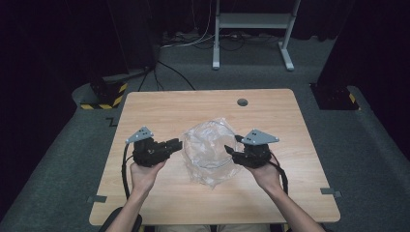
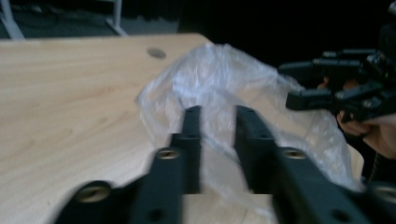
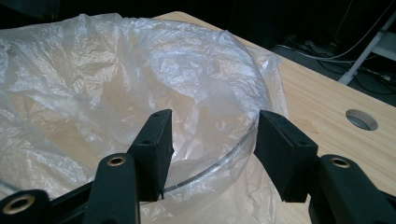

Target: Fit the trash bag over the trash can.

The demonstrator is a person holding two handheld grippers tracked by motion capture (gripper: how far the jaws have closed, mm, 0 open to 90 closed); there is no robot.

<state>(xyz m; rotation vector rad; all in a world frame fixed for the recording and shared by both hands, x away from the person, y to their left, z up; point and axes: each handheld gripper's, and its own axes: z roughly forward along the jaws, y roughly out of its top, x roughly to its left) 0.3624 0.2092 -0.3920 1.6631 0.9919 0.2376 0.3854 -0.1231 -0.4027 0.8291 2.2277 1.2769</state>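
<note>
In the middle of the table (image 1: 159, 104), a clear plastic bag (image 1: 208, 150), crumpled, with a clear round rim (image 3: 224, 159) inside it. Seen from the high view, stretches a bit more from the far side to the near side than across.

To the left of the bag, the left claw (image 1: 176, 144), pointing right at it, tips just beside the bag's left edge. In the left gripper view, the same left claw (image 2: 217, 112) with a gap between its two jaws, gripping nothing, and the bag (image 2: 219, 74) straight ahead, past the tips.

To the right of the bag, the right claw (image 1: 231, 145), pointing left and already at the bag's right edge. In the right gripper view, the right claw (image 3: 212, 126) spread wide, with the bag (image 3: 93, 70) and the round rim running across between the jaws, not pinched as far as can be seen.

So: bag between the two claws, right claw nearer and already around the rim. Probably next, a squeeze by the right claw and a small push forward by the left
</note>
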